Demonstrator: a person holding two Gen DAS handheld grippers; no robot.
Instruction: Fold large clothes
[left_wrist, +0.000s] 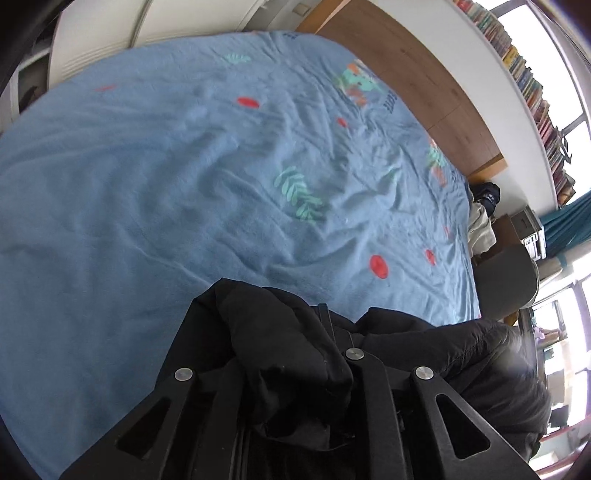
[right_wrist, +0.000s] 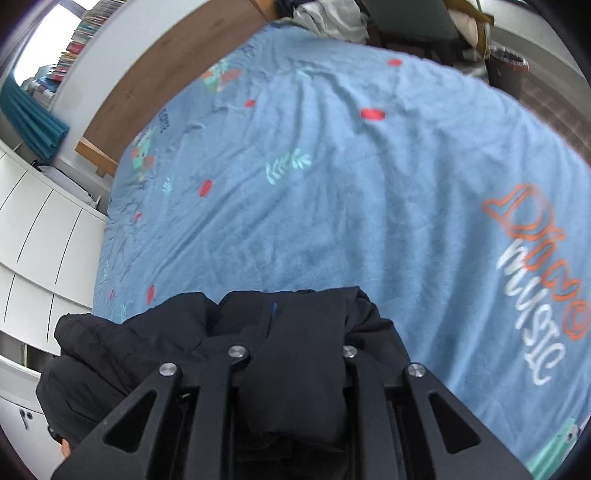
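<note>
A black padded jacket hangs bunched over the near edge of a bed covered by a blue printed sheet. In the left wrist view, folds of the jacket cover my left gripper and hide its fingertips, with the jaws close together on the cloth. In the right wrist view, my right gripper is shut on another bunch of the same jacket, which trails off to the left. The blue sheet beyond both grippers is wrinkled and carries nothing else.
A wooden headboard runs along the bed's far side below a shelf of books. A chair stands at the bed's right edge. White cabinets flank the left side. A pile of clothes and a bin lie beyond the bed.
</note>
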